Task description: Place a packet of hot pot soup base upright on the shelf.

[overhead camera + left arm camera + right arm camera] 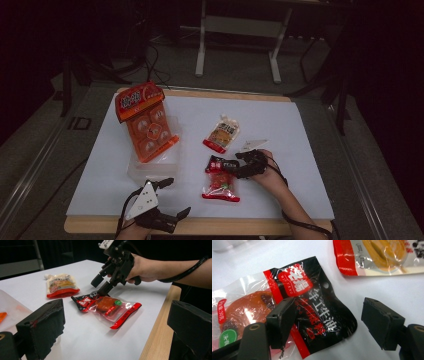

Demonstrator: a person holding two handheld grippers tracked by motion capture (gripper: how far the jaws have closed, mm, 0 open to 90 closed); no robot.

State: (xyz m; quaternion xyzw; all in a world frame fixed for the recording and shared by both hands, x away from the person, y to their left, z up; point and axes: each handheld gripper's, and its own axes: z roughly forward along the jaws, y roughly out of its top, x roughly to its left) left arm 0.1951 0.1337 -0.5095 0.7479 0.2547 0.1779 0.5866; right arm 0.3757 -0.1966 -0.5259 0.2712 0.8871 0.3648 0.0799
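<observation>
A clear snack packet (220,186) with a black and red top lies flat on the white table sheet (280,125), near the front. My right gripper (231,165) is tilted down over its black top end (322,315). The jaws stand open, one fingertip (280,322) over the packet's printed film and the other fingertip (383,323) over bare sheet beside it. In the left gripper view, the right gripper (101,286) touches down at the packet's (107,306) dark end. My left gripper (175,197) rests at the table's front left, open with nothing between its fingers.
A pale pouch (222,134) with a red bottom lies just behind the packet. An orange multi-pack (147,125) leans on a clear plastic tray (152,170) at the left. The wooden table edge (160,322) runs along the front. Dark floor and a table frame lie beyond.
</observation>
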